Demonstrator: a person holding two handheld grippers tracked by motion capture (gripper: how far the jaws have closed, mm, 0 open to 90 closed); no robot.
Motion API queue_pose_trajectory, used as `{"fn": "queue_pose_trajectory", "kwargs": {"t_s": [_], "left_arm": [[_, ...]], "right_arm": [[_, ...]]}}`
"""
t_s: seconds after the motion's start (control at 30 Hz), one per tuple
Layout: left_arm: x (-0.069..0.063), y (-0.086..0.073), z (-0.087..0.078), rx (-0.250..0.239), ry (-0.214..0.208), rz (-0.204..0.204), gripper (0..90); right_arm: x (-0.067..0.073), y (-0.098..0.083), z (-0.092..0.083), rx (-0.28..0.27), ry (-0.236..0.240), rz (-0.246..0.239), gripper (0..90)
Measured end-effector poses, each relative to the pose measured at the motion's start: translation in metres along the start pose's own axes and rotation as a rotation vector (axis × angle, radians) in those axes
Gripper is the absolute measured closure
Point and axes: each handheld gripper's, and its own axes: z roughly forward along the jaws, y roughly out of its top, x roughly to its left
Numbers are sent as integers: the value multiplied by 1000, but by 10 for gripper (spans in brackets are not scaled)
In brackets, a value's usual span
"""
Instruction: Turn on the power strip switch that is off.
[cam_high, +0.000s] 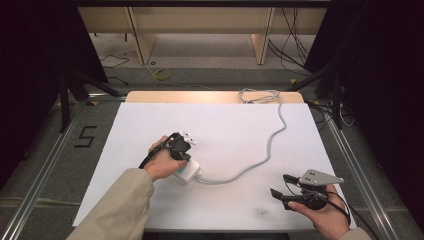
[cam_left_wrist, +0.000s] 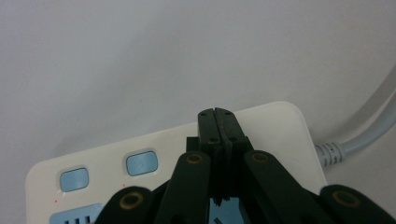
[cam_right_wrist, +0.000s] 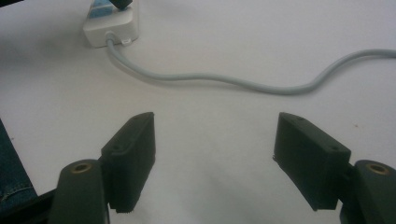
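My left gripper (cam_left_wrist: 218, 114) has its jaws pressed together, tips poised right over the white power strip (cam_left_wrist: 275, 126), with two blue buttons (cam_left_wrist: 141, 163) just off to the jaws' left. My right gripper (cam_right_wrist: 215, 140) has its jaws wide apart over the bare table (cam_right_wrist: 215, 28). Beyond them the grey cord (cam_right_wrist: 210, 79) snakes across to the strip.

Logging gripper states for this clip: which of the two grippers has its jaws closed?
The left gripper, over the white power strip, with jaws pressed together. The right gripper has its jaws spread wide.
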Motion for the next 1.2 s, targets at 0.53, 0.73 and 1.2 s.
{"fn": "queue_pose_trajectory", "kwargs": {"t_s": [0.53, 0.73, 1.2], "left_arm": [[2, -1, -1, -23, -16, -4, 899], [2, -2, -1, -30, -17, -2, 898], [6, -2, -13, -122, 18, -30, 837]], "right_arm": [[-1, 0, 0, 1, 1, 0, 299], [-1, 0, 0, -1, 1, -1, 299], [-1, 0, 0, -1, 0, 0, 299]]}}
